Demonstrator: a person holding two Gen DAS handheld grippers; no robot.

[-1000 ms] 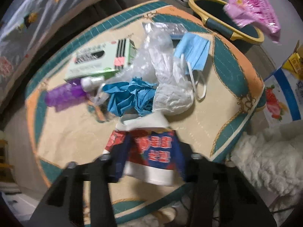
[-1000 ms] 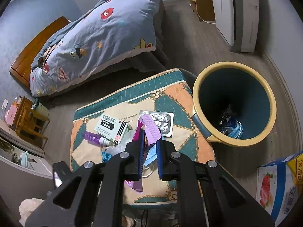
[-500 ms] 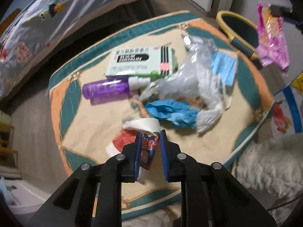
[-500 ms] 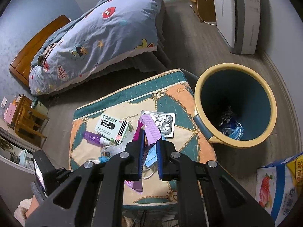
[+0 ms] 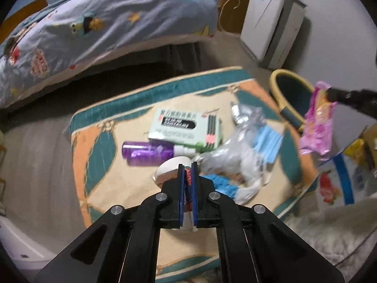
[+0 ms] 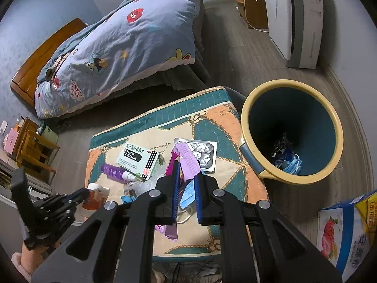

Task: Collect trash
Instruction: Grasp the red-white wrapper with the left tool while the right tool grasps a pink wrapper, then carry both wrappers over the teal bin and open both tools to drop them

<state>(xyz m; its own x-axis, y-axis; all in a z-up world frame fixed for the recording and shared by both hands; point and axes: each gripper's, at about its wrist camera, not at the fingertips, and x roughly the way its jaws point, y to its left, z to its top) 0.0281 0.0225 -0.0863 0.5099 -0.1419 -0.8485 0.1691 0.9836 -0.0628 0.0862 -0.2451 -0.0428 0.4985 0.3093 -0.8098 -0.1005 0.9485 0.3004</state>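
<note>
My left gripper (image 5: 187,165) is shut on a squashed red, blue and white paper cup (image 5: 173,168) and holds it above the patterned table (image 5: 103,141). My right gripper (image 6: 186,165) is shut on a pink-purple snack wrapper (image 6: 186,156), which also shows in the left wrist view (image 5: 318,122), held up over the table near the bin. The yellow-rimmed teal trash bin (image 6: 292,132) stands right of the table with a blue mask inside. On the table lie a purple bottle (image 5: 146,152), a medicine box (image 5: 183,126), clear plastic (image 5: 235,158), a blue mask (image 5: 268,141) and a foil blister pack (image 6: 205,152).
A bed with a blue cartoon duvet (image 6: 122,49) lies behind the table. A white appliance (image 6: 297,18) stands against the back wall. A strawberry-print carton (image 6: 341,233) sits on the floor at right. White fluffy fabric (image 5: 329,231) lies at the near right.
My left gripper closed on the paper cup and lifted it up and back from the table. My right gripper holds the pink wrapper almost still above the table.
</note>
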